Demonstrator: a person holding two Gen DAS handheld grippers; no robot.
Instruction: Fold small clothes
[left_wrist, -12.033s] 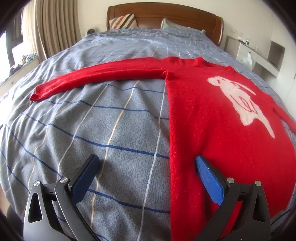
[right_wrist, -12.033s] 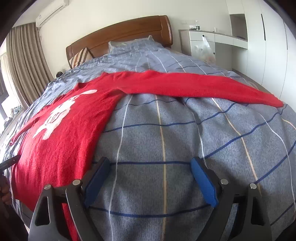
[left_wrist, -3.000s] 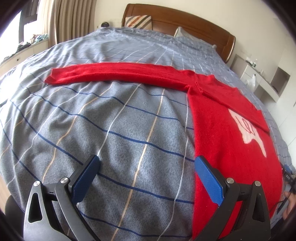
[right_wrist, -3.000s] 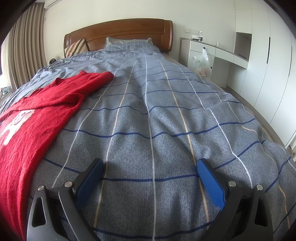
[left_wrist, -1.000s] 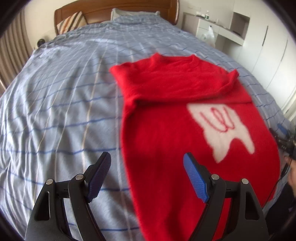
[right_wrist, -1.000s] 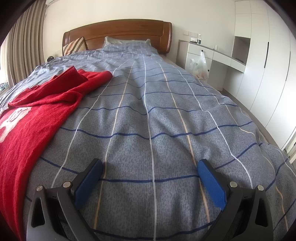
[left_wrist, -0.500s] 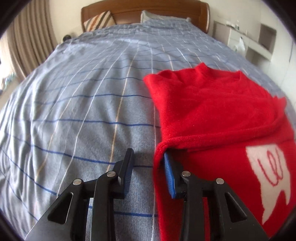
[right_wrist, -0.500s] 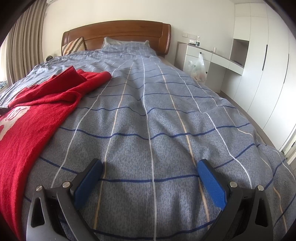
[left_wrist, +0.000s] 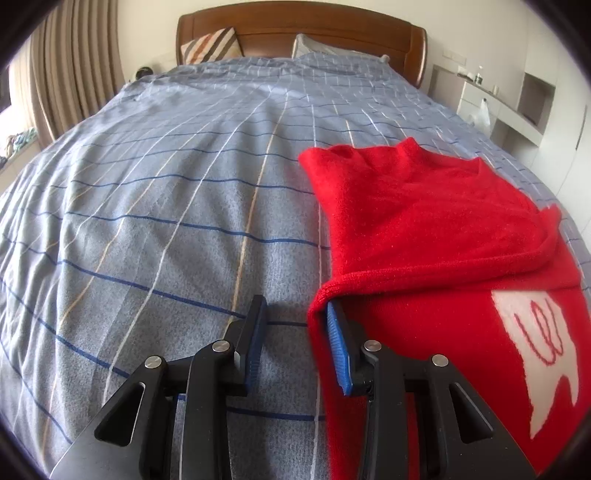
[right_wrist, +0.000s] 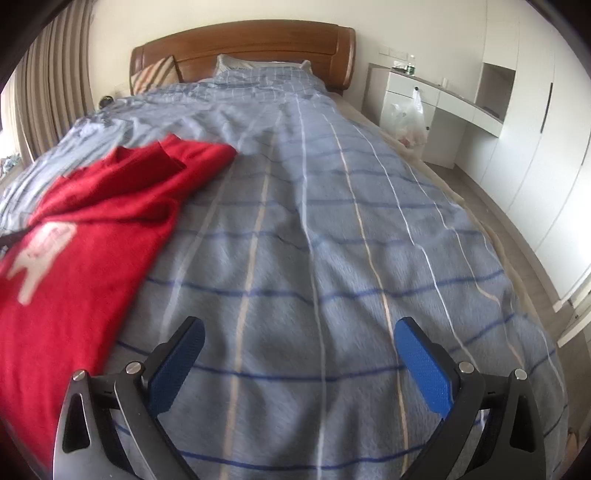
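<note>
Nearest us, our left gripper (left_wrist: 295, 332) had just been narrowing its jaws at the red sweater (left_wrist: 424, 229); a gap remained, and its folded side edge draped over one pad, unclamped. Our right gripper (right_wrist: 299, 365) hung wide apart and empty above the striped bedspread (right_wrist: 332, 221). Farther off, both sleeves lay folded in, so we judged a lengthwise fold next.

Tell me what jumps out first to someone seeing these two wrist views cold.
The red sweater, bright against the blue-grey checked bedspread, its white figure showing below sleeves folded across the chest. Next, the left gripper at the sweater's left edge, jaws narrowed, one blue pad tucked under the folded cuff. The right gripper hangs wide open over bare bedspread, sweater to its left.
</note>
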